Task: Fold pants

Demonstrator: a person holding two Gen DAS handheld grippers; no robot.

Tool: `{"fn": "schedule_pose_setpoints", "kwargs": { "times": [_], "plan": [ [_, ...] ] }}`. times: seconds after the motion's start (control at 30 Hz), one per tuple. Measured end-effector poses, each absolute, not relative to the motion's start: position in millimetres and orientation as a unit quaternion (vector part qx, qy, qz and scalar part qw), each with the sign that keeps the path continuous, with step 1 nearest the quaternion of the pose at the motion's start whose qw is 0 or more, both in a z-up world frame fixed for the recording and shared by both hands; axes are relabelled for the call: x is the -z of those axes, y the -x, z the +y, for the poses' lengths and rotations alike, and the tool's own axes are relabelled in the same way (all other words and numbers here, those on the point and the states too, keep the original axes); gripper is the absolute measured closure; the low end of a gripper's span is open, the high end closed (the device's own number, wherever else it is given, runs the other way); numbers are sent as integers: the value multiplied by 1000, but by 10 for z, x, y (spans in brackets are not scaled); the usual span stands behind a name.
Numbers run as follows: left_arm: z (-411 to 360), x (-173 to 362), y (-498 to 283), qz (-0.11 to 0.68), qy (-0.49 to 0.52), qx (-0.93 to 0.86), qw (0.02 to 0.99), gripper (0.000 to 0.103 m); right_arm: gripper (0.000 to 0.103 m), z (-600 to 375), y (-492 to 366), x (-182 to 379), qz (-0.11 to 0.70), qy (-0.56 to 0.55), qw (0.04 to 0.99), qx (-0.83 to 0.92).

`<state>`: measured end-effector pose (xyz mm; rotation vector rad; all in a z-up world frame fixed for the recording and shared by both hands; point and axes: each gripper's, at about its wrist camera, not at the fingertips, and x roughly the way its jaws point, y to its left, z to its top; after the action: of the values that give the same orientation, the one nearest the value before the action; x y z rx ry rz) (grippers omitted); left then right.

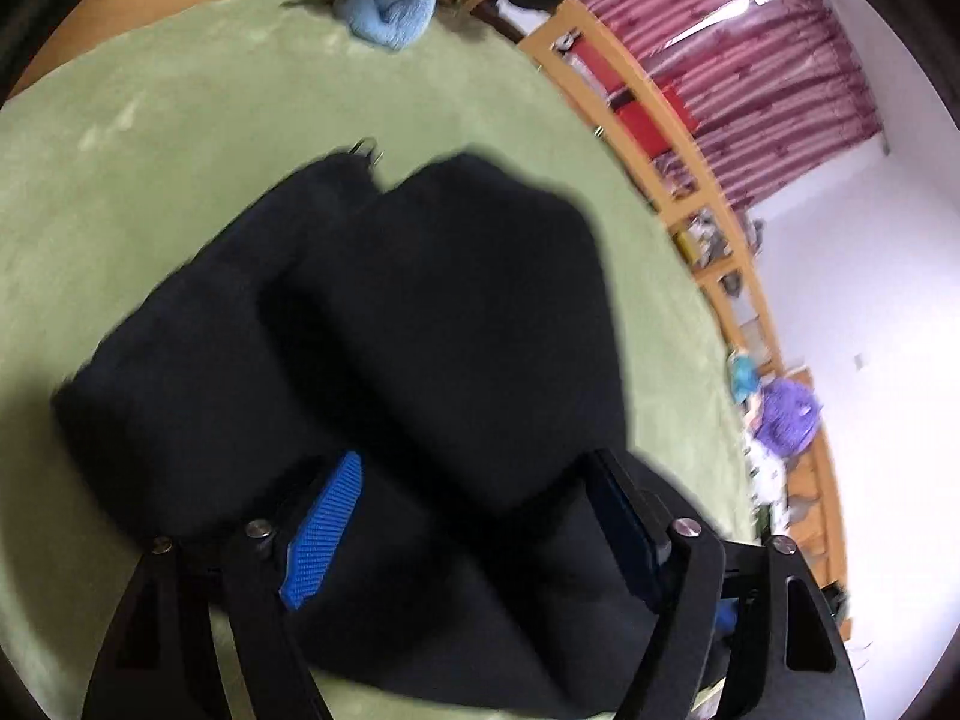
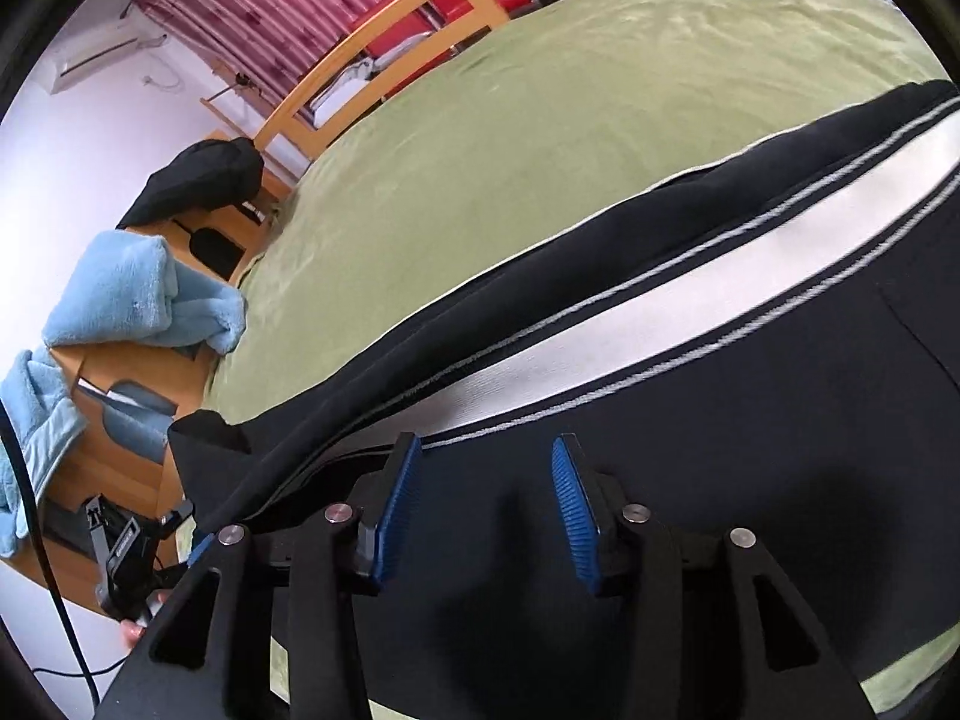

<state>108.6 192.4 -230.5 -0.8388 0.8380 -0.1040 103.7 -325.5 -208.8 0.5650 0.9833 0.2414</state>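
Black pants (image 1: pixel 420 330) lie on the green bed cover (image 1: pixel 180 138). In the left wrist view they form a bunched, folded dark mass running away from me. My left gripper (image 1: pixel 474 492) is open, its blue pads wide apart with pants fabric lying between them. In the right wrist view the pants (image 2: pixel 750 420) show a white side stripe (image 2: pixel 660 300) with thin grey lines. My right gripper (image 2: pixel 483 480) is open just above the black fabric near the stripe, holding nothing.
A light blue towel (image 2: pixel 138 300) lies on a wooden bedside unit (image 2: pixel 120 450) beyond the bed's edge. A wooden bed rail (image 1: pixel 690 192) and red striped curtains (image 1: pixel 750 60) stand behind. A dark garment (image 2: pixel 204 180) sits on the rail's corner. A cable (image 2: pixel 36 510) hangs at left.
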Motion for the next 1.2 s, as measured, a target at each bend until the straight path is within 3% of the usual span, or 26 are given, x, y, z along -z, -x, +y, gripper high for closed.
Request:
{"fn": "schedule_pose_setpoints", "kwargs": {
  "times": [0.03, 0.1, 0.3, 0.33, 0.37, 0.4, 0.47, 0.77, 1.1, 1.13, 1.2],
  "plan": [
    [1924, 2240, -1139, 387, 396, 52, 831, 56, 58, -3209, -1064, 2085, 467, -261, 837, -119],
    [1895, 2117, -1245, 375, 389, 58, 839, 91, 58, -3076, -1122, 2071, 466, -243, 840, -135],
    [1702, 1671, -1759, 315, 389, 83, 862, 92, 58, -2765, -1423, 2200, 481, -208, 840, -140],
    [1636, 1628, -1845, 318, 389, 84, 860, 90, 58, -2763, -1454, 2219, 482, -212, 839, -136],
    [1580, 1595, -1923, 325, 390, 91, 857, 75, 58, -2774, -1484, 2235, 481, -218, 839, -130],
    [1515, 1572, -1988, 337, 385, 100, 853, 48, 58, -2791, -1505, 2239, 480, -223, 840, -122],
    [1444, 1547, -1981, 345, 364, 99, 860, 38, 58, -2827, -1532, 2253, 478, -230, 840, -110],
    [1724, 1969, -1382, 388, 315, 31, 866, 35, 58, -2892, -1662, 2363, 486, -250, 834, -79],
    [1786, 2420, -1843, 429, 292, -33, 854, 38, 58, -3104, -1316, 2059, 469, -209, 855, -72],
    [1782, 2429, -1896, 431, 297, -33, 852, 42, 58, -3197, -1234, 2037, 467, -207, 858, -61],
    [1794, 2433, -1943, 439, 295, -27, 848, 98, 58, -3366, -1096, 2022, 464, -210, 860, -41]
  ]
}}
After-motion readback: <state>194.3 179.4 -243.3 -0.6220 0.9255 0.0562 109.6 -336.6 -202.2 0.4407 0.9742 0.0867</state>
